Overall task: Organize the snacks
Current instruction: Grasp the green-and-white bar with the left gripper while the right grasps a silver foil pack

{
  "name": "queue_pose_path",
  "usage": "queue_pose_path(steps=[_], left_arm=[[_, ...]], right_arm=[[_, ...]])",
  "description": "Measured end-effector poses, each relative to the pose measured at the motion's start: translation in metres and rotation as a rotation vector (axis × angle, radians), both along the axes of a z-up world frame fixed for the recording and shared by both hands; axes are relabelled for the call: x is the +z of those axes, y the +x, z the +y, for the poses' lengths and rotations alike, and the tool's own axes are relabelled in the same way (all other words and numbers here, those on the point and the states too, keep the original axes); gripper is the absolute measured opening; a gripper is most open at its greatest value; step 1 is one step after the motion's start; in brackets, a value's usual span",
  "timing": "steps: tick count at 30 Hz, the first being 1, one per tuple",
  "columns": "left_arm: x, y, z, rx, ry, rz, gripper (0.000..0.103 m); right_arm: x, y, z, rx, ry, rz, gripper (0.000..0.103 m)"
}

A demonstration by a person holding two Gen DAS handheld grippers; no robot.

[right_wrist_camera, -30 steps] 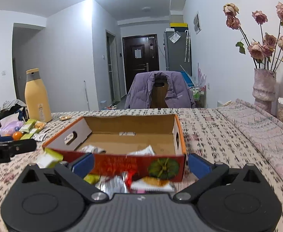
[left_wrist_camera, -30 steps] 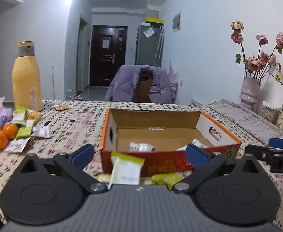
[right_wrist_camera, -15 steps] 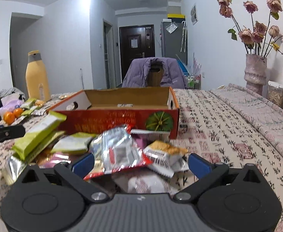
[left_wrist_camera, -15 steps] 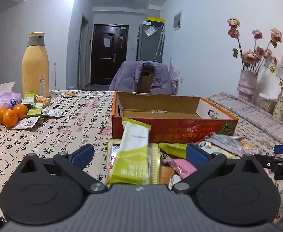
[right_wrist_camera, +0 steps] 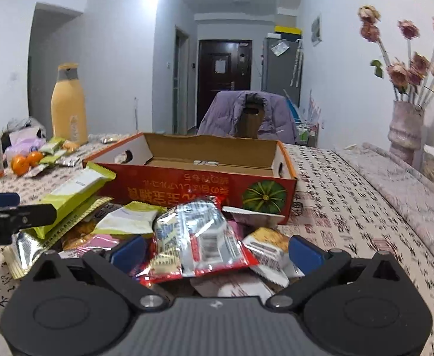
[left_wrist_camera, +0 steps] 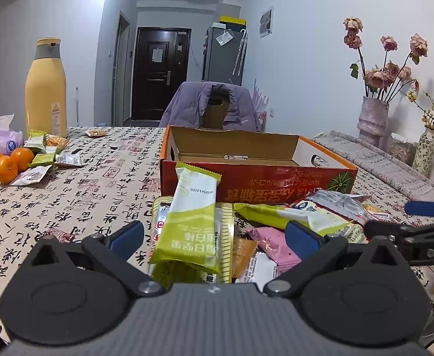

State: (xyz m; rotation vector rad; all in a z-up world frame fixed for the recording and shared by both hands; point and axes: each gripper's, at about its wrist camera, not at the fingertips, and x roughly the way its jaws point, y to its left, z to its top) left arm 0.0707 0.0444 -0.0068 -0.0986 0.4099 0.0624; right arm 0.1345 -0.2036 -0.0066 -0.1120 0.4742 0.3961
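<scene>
An open orange-red cardboard box [left_wrist_camera: 258, 182] [right_wrist_camera: 205, 184] stands on the patterned tablecloth. A loose pile of snack packets lies against its near side. In the left wrist view a green and white bar packet [left_wrist_camera: 194, 216] leans on top of the pile, between the wide-apart fingers of my left gripper [left_wrist_camera: 214, 235], which is open. In the right wrist view a silver and red packet [right_wrist_camera: 199, 237] sits on top, between the spread fingers of my right gripper [right_wrist_camera: 217, 250], also open. Neither gripper clamps anything. The box's floor is hidden from this low angle.
A tall yellow bottle [left_wrist_camera: 46, 89], oranges [left_wrist_camera: 6, 163] and a few more packets [left_wrist_camera: 43, 160] lie far left. Flower vases [left_wrist_camera: 372, 118] stand at the right on a folded cloth. A chair with a purple jacket [left_wrist_camera: 214, 103] is behind the table.
Both grippers have dropped lower and drawn back from the box. The pile in front of it now fills the space between their fingers, and the box's inside has gone out of sight.
</scene>
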Motion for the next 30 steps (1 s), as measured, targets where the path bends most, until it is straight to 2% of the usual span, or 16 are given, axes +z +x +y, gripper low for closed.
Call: queue_pose_path(steps=[2, 7, 16, 18, 19, 24, 30], left_arm=[[0.002, 0.000, 0.000, 0.001, 0.004, 0.000, 0.103], [0.002, -0.001, 0.001, 0.002, 0.003, 0.000, 0.103], [0.002, -0.002, 0.006, -0.002, -0.004, 0.000, 0.103], [0.002, -0.002, 0.007, -0.003, -0.008, -0.002, 0.103], [0.002, -0.002, 0.007, -0.002, -0.010, -0.002, 0.103], [0.001, -0.002, 0.012, 0.009, -0.015, 0.005, 0.103], [0.002, 0.004, 0.016, 0.009, -0.020, 0.020, 0.103]], right_arm=[[0.001, 0.008, 0.008, 0.018, -0.040, 0.004, 0.099], [0.000, 0.034, 0.032, 0.068, -0.119, 0.065, 0.079], [-0.008, 0.055, 0.053, 0.143, -0.189, 0.132, 0.077], [-0.012, 0.058, 0.053, 0.155, -0.186, 0.157, 0.062], [-0.014, 0.058, 0.053, 0.161, -0.181, 0.168, 0.058], [-0.011, 0.046, 0.050, 0.151, -0.163, 0.127, 0.051], [0.003, 0.028, 0.034, 0.097, -0.079, 0.037, 0.051]])
